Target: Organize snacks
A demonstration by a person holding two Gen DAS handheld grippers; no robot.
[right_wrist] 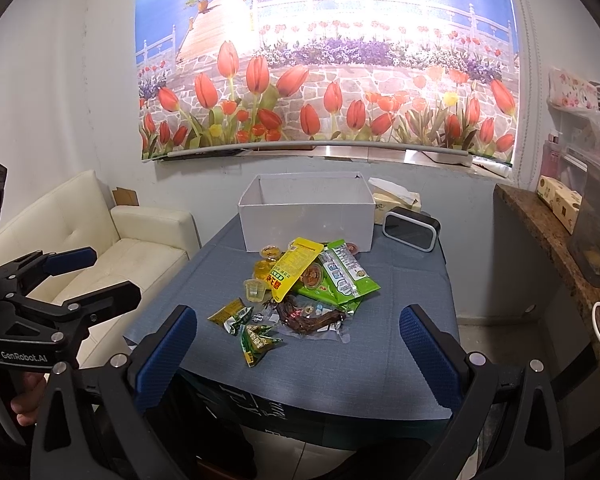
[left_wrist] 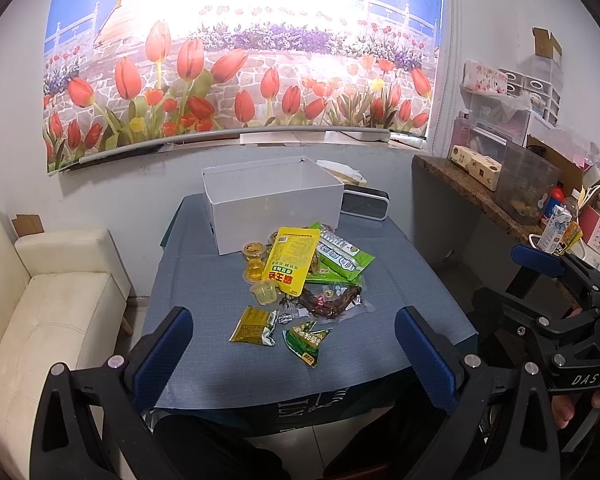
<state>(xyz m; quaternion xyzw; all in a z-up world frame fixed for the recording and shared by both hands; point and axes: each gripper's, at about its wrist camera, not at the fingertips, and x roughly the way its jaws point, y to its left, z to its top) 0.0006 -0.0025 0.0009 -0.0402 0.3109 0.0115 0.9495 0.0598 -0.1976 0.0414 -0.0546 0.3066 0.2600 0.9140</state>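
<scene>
Here: snack pile [left_wrist: 300, 280] heaped mid-tabletop [left_wrist: 204, 292] on blue-grey cloth, just in front of open white box [left_wrist: 274, 204]. Box interior mostly hidden behind its near wall; contents cannot be told. Large yellow pouch [left_wrist: 290, 262] on top of pile, covering parts of jelly cups [left_wrist: 254, 260] at its left and green packet [left_wrist: 340, 258] at its right. Clear pack of dark brown strips [left_wrist: 330, 302] below pouch, label too small to read. Small olive-yellow sachet [left_wrist: 254, 326] and small green sachet [left_wrist: 306, 340] nearest the camera, slightly apart from the heap. Black clock-like device [left_wrist: 365, 202] right of box, partly hidden by it; tissue pack [right_wrist: 396, 198] behind, cut off by box corner.

Left gripper [left_wrist: 292, 356] held level before the near tabletop edge, fingers [left_wrist: 164, 352] spread wide, nothing between them, pile seen through the gap. Right gripper [right_wrist: 296, 352] likewise: fingers [right_wrist: 432, 356] wide apart, holding nothing, aimed at pile. Each gripper visible at the other view's margin, apart from the snacks; part of a hand [right_wrist: 26, 396] on the left handle, mostly out of view. White sofa [left_wrist: 56, 292] left of tabletop, cluttered shelf [left_wrist: 512, 184] right, items there hard to make out.
</scene>
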